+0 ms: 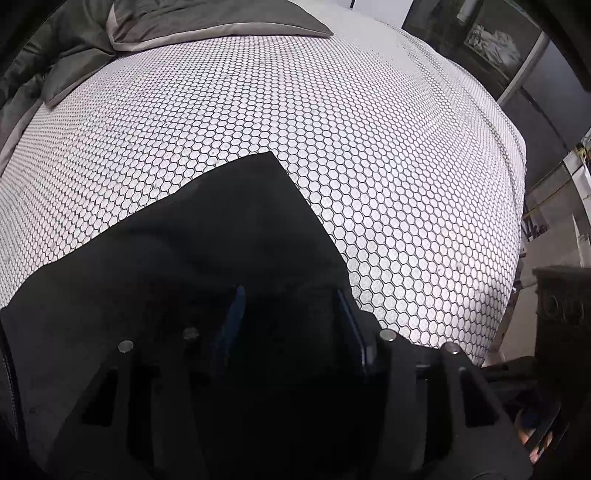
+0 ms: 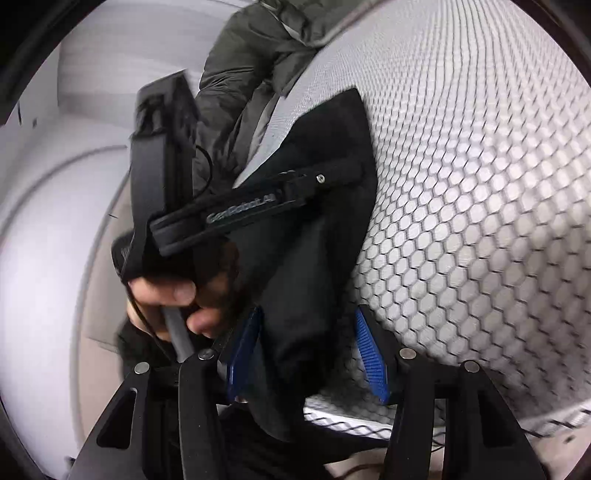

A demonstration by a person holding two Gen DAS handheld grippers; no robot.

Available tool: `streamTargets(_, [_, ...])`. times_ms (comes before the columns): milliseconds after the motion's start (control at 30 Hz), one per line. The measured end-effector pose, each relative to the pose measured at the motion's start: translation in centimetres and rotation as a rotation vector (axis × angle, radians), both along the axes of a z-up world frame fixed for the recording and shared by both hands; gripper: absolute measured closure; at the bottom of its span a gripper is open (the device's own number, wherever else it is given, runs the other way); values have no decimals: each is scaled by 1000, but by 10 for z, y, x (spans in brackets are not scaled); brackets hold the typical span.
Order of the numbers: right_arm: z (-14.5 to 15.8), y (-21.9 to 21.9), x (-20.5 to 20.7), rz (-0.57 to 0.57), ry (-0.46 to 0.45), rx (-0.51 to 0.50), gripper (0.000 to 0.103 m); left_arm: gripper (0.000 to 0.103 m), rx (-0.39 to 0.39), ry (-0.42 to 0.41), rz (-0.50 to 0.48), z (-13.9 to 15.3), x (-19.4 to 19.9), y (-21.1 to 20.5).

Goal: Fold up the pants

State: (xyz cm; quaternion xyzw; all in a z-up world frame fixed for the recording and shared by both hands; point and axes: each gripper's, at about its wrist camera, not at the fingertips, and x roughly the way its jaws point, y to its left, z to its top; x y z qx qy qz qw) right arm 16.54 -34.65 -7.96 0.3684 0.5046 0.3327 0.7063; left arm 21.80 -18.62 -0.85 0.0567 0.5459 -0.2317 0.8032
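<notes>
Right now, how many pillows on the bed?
1 clearly: a grey pillow at the far end of the honeycomb-print bed. Rumpled grey bedding beside it may hide more.

The black pants (image 1: 207, 240) run off the left wrist view's bottom edge, hidden behind the left gripper (image 1: 291, 314); whether its pads press cloth is unclear.

Soft, even light is falling across the honeycomb bedspread (image 1: 332, 129), washing its far edge nearly white. The black pants (image 1: 207, 229) are swallowing the light, showing almost no folds, and the gripper's fingers (image 1: 236, 314) are sinking into that darkness. In the right wrist view motion blur is smearing the bedspread's pattern (image 2: 480, 184) and the pale wall (image 2: 44, 240). Both lenses are bulging straight lines into curves, with black vignetting crowding the corners.
</notes>
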Motion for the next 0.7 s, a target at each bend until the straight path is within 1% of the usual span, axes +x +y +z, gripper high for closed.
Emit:
streamTargets(67, [-1, -5, 6, -43, -2, 37, 49, 55, 6, 1, 2, 1, 3, -1])
streamTargets(100, [-3, -3, 10, -42, -2, 46, 54, 55, 12, -1, 4, 1, 5, -3])
streamTargets(133, [-7, 0, 15, -42, 11, 41, 67, 57, 20, -9, 9, 2, 7, -4])
streamTargets(167, [-12, 3, 16, -43, 25, 24, 89, 57, 22, -9, 9, 1, 5, -6])
streamTargets(200, [-17, 4, 13, -43, 36, 23, 93, 59, 16, -5, 13, 2, 7, -7])
streamTargets(233, [-19, 3, 5, -47, 24, 38, 94, 62, 11, 2, 15, 2, 8, -8])
streamTargets(267, [-19, 3, -5, -46, 7, 29, 94, 62, 11, 5, 20, 2, 10, -8])
streamTargets(333, [-26, 0, -36, -42, 23, 54, 96, 63, 13, 5, 29, 2, 16, -10])
streamTargets(367, [-30, -1, -50, -37, 40, 68, 96, 63, 19, 1, 36, 2, 19, -11])
streamTargets(400, [-33, 1, -64, -15, 50, 59, 96, 63, 24, -3, 41, 2, 21, -13])
streamTargets(467, [-31, 5, -80, 38, 43, 51, 95, 63, 28, -14, 48, 5, 24, -15])
streamTargets(500, [-27, 9, -90, 71, 31, 16, 95, 63, 20, -13, 53, 10, 24, -13])
streamTargets(533, [-22, 12, -90, 91, 18, -11, 95, 63, 7, -11, 60, 17, 23, -10])
streamTargets(567, [-12, 11, -94, 100, -12, -43, 91, 63, -4, -13, 67, 24, 21, -6])
streamTargets(600, [-3, 8, -98, 87, -42, -65, 81, 63, -21, -29, 75, 35, 17, 0])
streamTargets(633, [4, 6, -95, 67, -67, -77, 73, 62, -44, -63, 79, 48, 10, 6])
streamTargets(667, [13, -3, -94, 34, -100, -76, 55, 61, -68, -97, 81, 62, 3, 12])
streamTargets(700, [20, -9, -90, -3, -133, -68, 49, 58, -80, -114, 84, 68, -3, 15])
